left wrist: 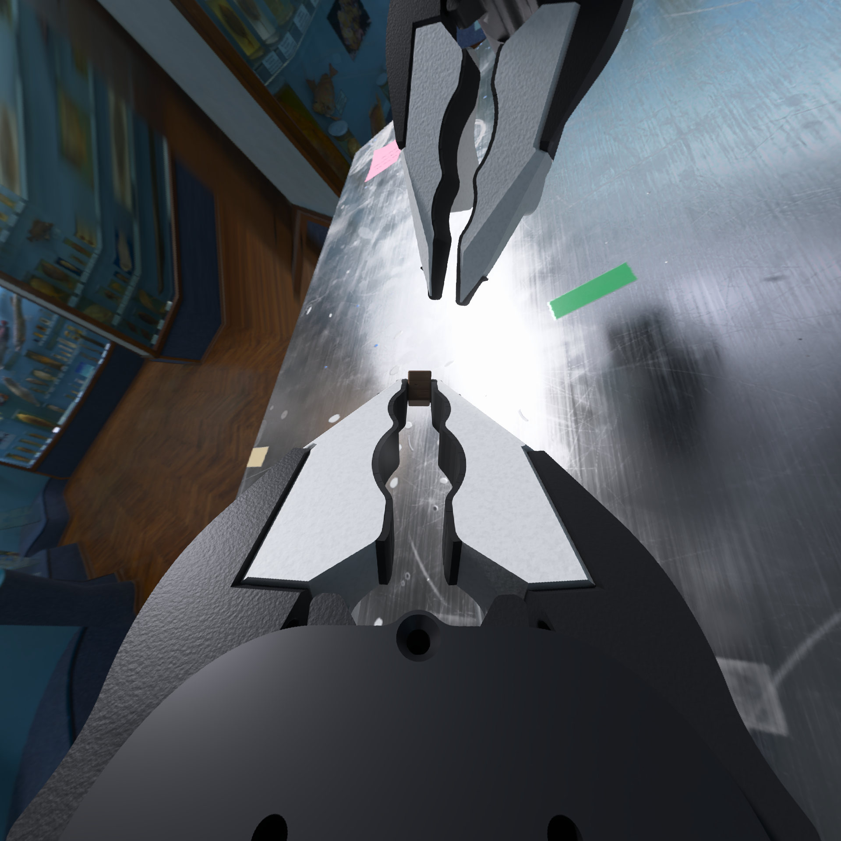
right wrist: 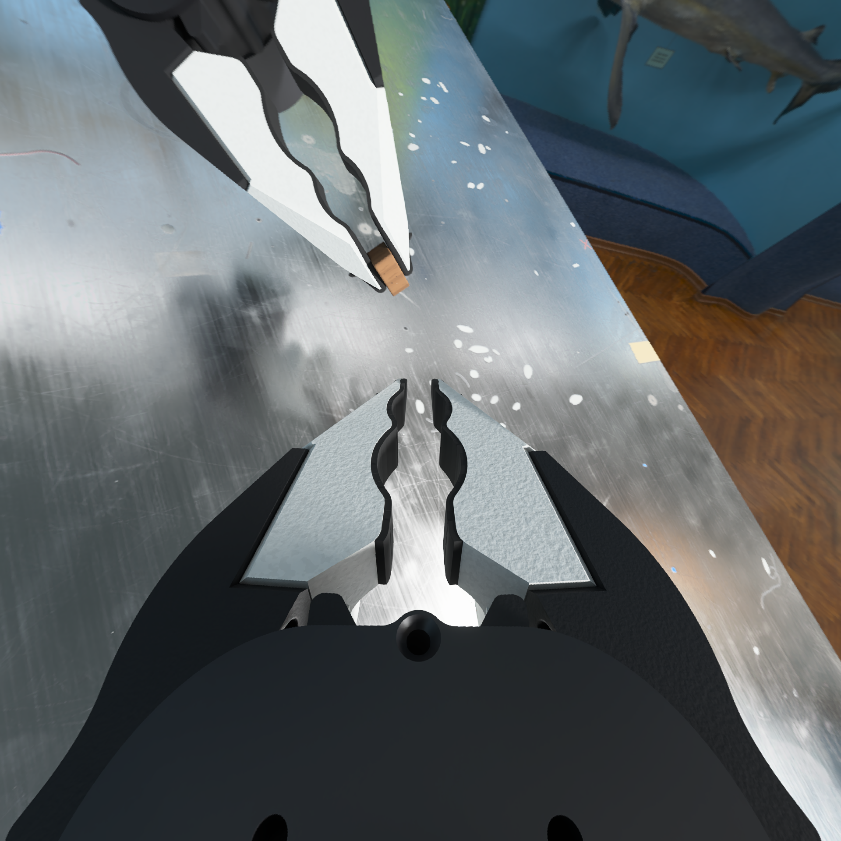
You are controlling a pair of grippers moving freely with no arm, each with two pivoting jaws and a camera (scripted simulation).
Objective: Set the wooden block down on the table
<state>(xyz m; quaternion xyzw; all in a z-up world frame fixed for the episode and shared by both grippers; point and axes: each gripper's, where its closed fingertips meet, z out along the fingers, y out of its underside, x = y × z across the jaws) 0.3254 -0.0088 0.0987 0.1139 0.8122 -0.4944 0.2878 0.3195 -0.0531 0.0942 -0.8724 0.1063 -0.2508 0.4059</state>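
My left gripper (left wrist: 419,386) is shut on a small brown wooden block (left wrist: 419,389), pinched at the very fingertips over the scratched metal table (left wrist: 637,455). In the right wrist view the same gripper (right wrist: 393,276) comes in from the top with the tan block (right wrist: 391,273) sticking out of its tips, close over the table (right wrist: 136,409). My right gripper (right wrist: 418,387) is empty, its jaws a narrow gap apart. It faces the left gripper tip to tip a short way off, and also shows in the left wrist view (left wrist: 448,298).
A green tape strip (left wrist: 591,291) lies on the table to the right of the grippers. A pink note (left wrist: 384,160) and a tan note (left wrist: 258,456) sit near the table's edge. Beyond the edge are the wooden floor (right wrist: 728,409) and a blue sofa (right wrist: 637,182).
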